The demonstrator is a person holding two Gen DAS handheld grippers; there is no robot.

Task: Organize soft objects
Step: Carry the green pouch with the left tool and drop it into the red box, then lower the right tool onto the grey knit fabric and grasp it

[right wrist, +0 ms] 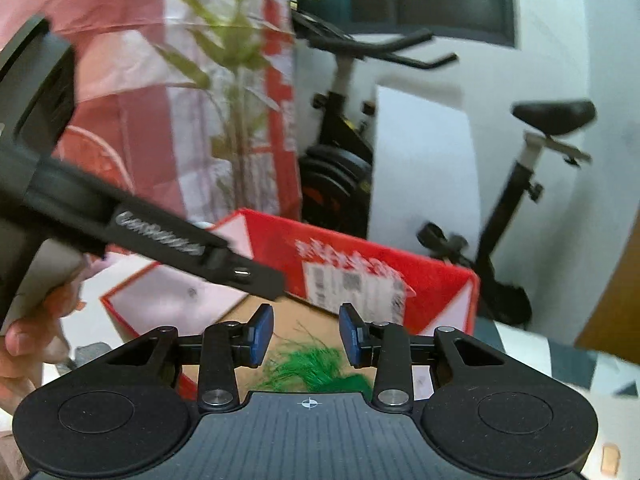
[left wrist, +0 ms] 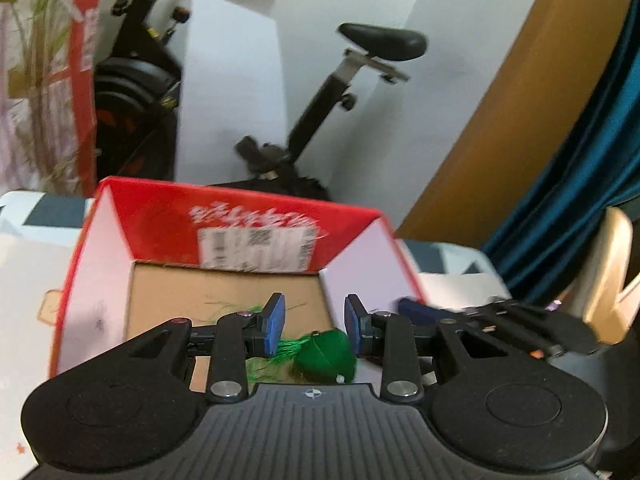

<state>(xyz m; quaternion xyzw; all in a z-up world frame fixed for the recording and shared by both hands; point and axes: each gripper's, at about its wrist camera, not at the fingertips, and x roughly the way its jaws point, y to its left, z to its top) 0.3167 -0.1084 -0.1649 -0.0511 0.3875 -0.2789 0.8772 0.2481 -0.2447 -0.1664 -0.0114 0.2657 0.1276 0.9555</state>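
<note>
A red cardboard box (left wrist: 224,220) with raised flaps, white on their inner faces, and a plain brown floor sits on a pale patterned surface (left wrist: 24,280); its far flap carries a white printed label (left wrist: 258,250). Inside the box, toward its near wall, lies a soft green tassel (left wrist: 326,354): a rounded, tightly wound thread head with loose, shiny strands fanning out to one side. The left gripper (left wrist: 315,326) hovers over the box's near edge, its flat blue-padded fingers (left wrist: 276,322) spread apart on either side of the tassel head and gripping nothing. The right gripper (right wrist: 306,334) hangs above the same box, its blue pads (right wrist: 262,332) likewise parted and empty, with the tassel's frayed green strands below the gap. Beyond the box's far flap stand a black exercise bike (left wrist: 360,60) with a smooth padded saddle and a leafy green plant (right wrist: 236,80). Motion blur softens the label's print.
</note>
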